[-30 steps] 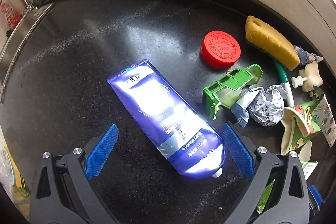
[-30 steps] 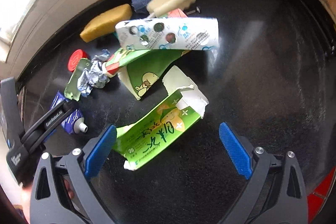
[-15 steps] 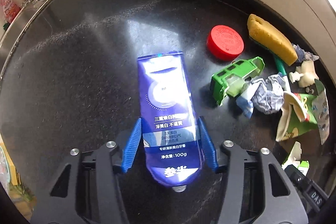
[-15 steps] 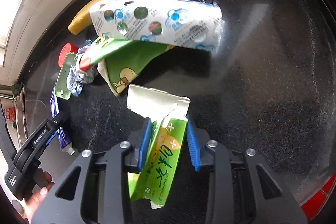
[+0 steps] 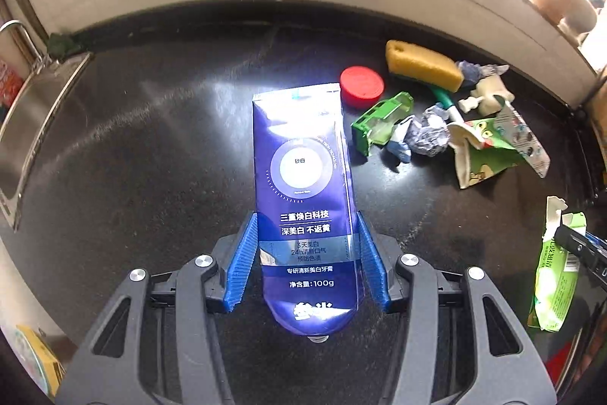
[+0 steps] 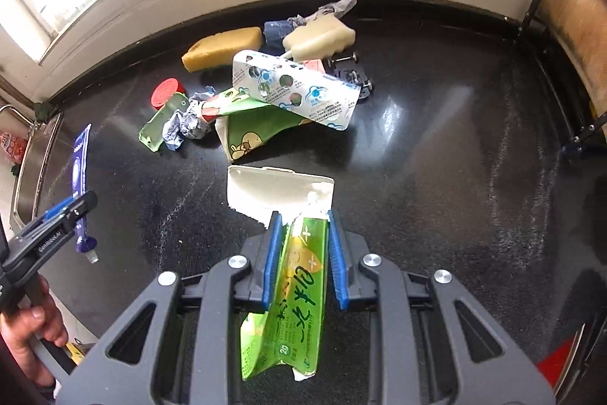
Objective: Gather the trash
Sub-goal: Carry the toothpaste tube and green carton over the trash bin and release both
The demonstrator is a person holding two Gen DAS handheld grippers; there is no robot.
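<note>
My left gripper [image 5: 305,266] is shut on a blue toothpaste tube [image 5: 303,185] and holds it above the black counter [image 5: 151,158]. My right gripper [image 6: 301,257] is shut on a torn green carton [image 6: 292,295] whose white flap [image 6: 277,188] sticks out ahead. The tube also shows at the left of the right wrist view [image 6: 79,177], the carton at the right of the left wrist view [image 5: 555,276]. Left on the counter: a green-and-white wrapper [image 6: 296,90], crumpled foil [image 6: 189,124], a green plastic piece [image 6: 159,128], a red lid [image 6: 167,92].
A yellow sponge [image 6: 224,50], a cream sponge [image 6: 318,35] and small dark metal bits [image 6: 351,76] lie near the back wall. A steel sink [image 5: 26,128] is at the left edge of the counter. A wooden board [image 6: 576,33] stands at the right.
Both grippers closed, the left on the toothpaste tube, the right on the green carton, and have since lifted them up off the counter.
</note>
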